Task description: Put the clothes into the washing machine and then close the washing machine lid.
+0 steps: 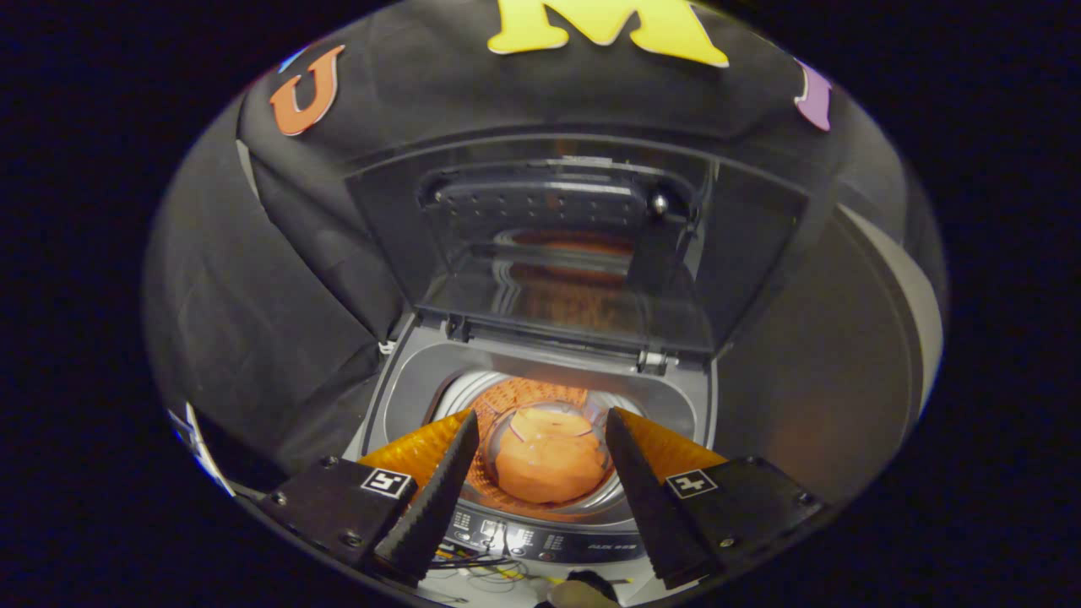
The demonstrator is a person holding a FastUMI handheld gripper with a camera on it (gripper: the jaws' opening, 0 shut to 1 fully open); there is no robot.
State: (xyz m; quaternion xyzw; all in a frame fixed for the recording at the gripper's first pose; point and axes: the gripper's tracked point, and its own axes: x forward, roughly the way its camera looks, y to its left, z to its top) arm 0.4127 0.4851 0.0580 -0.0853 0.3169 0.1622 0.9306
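A top-loading washing machine stands just ahead of my fingers with its lid raised upright at the back. An orange piece of clothing lies at the bottom of the steel drum, seen in the gap between my fingers. My gripper hovers above the drum opening, open, with nothing held between its fingers. The glass of the lid reflects the orange glow of the drum.
The machine's control panel with buttons runs along its front edge, below my fingers. Thin wires lie on a white surface in front of the machine. Black cloth walls close in on the left, the back and the right.
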